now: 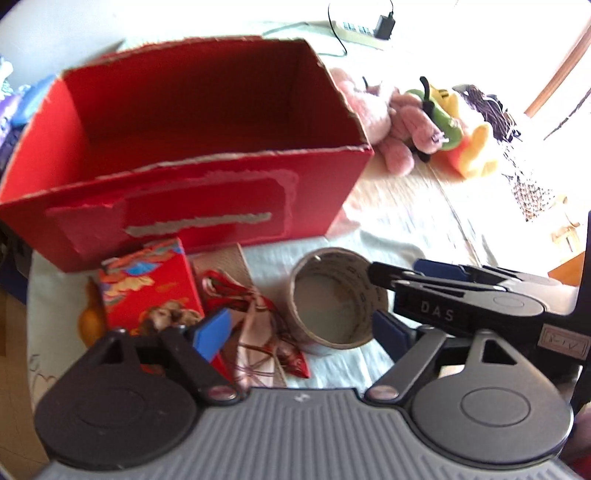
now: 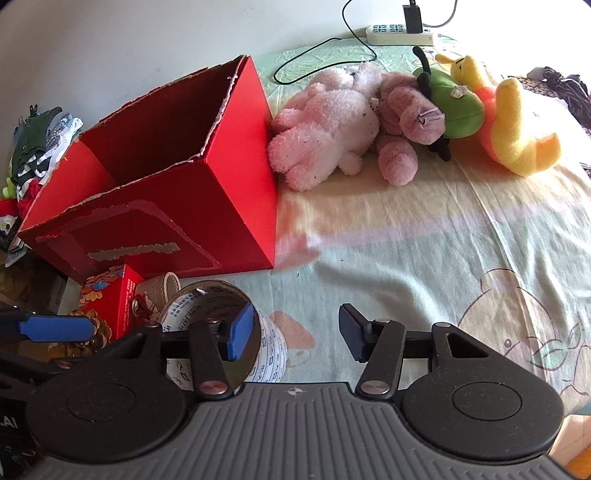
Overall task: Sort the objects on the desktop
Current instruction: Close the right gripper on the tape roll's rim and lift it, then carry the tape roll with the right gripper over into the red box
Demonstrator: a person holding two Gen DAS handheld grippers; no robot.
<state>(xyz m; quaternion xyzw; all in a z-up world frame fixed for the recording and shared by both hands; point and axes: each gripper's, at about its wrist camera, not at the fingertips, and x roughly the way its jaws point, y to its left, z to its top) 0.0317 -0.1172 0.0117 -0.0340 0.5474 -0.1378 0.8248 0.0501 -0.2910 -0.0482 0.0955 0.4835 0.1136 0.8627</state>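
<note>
A roll of printed tape (image 1: 332, 306) lies on the bedsheet in front of a big, empty red cardboard box (image 1: 184, 147). Left of the roll are a red tasselled ornament (image 1: 266, 332) and a small red patterned box (image 1: 147, 291). My left gripper (image 1: 301, 334) hovers open just before the ornament and the roll, holding nothing. My right gripper (image 2: 295, 338) is open too; its left pad sits over the tape roll (image 2: 221, 314) and its right pad is outside it, so the jaws straddle the roll's right wall. It reaches in from the right as the right gripper (image 1: 402, 269).
Pink plush toys (image 2: 325, 125), a green one (image 2: 454, 103) and a yellow one (image 2: 517, 122) lie right of the red box (image 2: 166, 184). A power strip (image 2: 399, 31) with cables sits at the back. Piled clothes (image 2: 40, 147) are at the left. The bed's edge is near the bottom right.
</note>
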